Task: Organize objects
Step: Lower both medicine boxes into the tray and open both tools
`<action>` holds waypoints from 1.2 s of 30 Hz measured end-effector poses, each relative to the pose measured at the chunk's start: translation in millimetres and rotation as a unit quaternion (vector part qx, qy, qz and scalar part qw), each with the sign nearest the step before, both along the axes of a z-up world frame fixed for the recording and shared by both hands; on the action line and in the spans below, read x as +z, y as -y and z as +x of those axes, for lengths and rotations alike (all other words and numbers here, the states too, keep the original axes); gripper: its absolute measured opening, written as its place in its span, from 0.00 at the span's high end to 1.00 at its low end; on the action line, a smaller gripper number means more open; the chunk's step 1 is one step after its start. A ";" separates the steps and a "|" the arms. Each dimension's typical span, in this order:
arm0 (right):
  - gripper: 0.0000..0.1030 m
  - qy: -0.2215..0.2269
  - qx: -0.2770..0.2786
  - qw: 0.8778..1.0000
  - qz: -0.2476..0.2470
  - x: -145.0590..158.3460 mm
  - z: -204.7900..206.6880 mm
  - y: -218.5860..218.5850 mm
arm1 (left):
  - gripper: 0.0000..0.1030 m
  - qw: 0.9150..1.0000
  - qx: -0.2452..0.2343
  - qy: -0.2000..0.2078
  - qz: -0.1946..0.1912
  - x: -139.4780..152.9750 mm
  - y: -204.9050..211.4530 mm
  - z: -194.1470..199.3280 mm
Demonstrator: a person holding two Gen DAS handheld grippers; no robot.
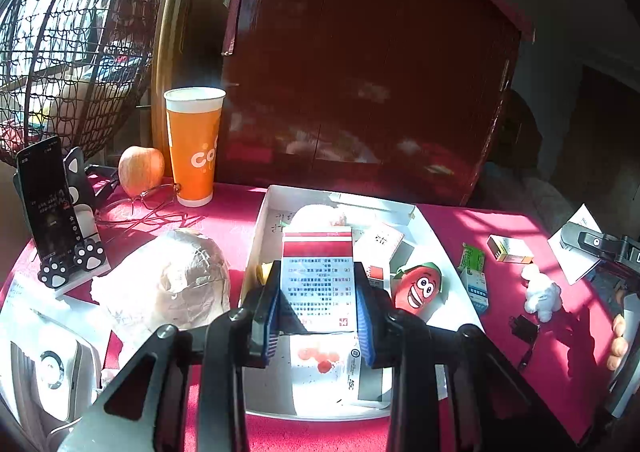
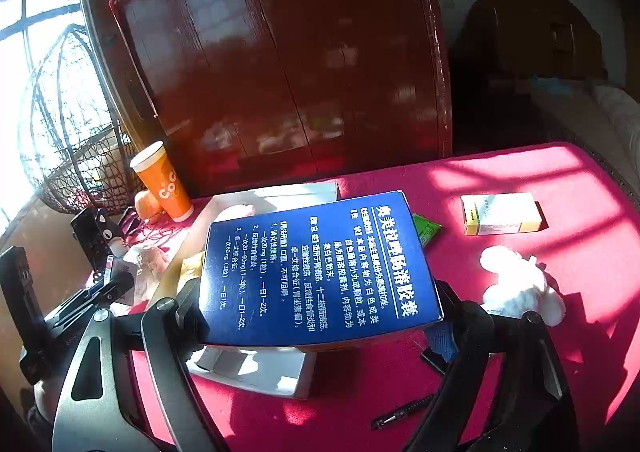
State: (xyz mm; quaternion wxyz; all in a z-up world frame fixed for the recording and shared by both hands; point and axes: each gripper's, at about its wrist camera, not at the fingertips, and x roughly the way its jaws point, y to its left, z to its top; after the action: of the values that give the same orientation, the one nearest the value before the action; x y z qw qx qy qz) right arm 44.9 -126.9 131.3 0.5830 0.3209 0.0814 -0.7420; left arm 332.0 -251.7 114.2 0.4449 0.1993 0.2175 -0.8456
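white tray (image 1: 262,236) holds medicine boxes (image 1: 378,242) and a tomato toy (image 1: 418,286)

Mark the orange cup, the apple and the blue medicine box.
orange cup (image 1: 195,156): left wrist view, on its printed side wall.
apple (image 1: 141,169): left wrist view, on its sunlit front.
blue medicine box (image 2: 316,272): right wrist view, on its printed top face, between the right tongs.
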 end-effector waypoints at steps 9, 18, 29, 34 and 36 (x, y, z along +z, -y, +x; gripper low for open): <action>0.17 -0.004 0.037 0.999 0.006 6.6 23.4 38.9 | 0.70 0.999 -0.009 0.049 -0.001 13.7 40.8 -12.0; 0.17 0.011 0.079 0.994 0.068 -33.3 58.7 74.2 | 0.69 0.994 -0.032 0.104 0.011 -8.2 68.2 -61.3; 0.00 -0.022 0.076 0.990 0.115 -84.3 75.1 89.1 | 0.00 0.996 0.003 0.094 0.007 -28.6 69.4 -68.9; 0.00 -0.031 0.055 0.993 0.096 -80.4 70.7 80.2 | 0.00 0.997 0.025 0.078 0.009 -24.2 72.3 -59.6; 0.00 -0.027 0.051 0.994 0.095 -78.9 68.8 77.9 | 0.00 0.997 0.032 0.074 0.009 -21.6 71.4 -57.0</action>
State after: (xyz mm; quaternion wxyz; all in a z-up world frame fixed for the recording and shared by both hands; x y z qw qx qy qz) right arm 113.6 -204.8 52.4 0.5849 0.3498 0.1837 -0.7084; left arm 275.1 -323.1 92.6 0.4846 0.2579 0.1979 -0.8121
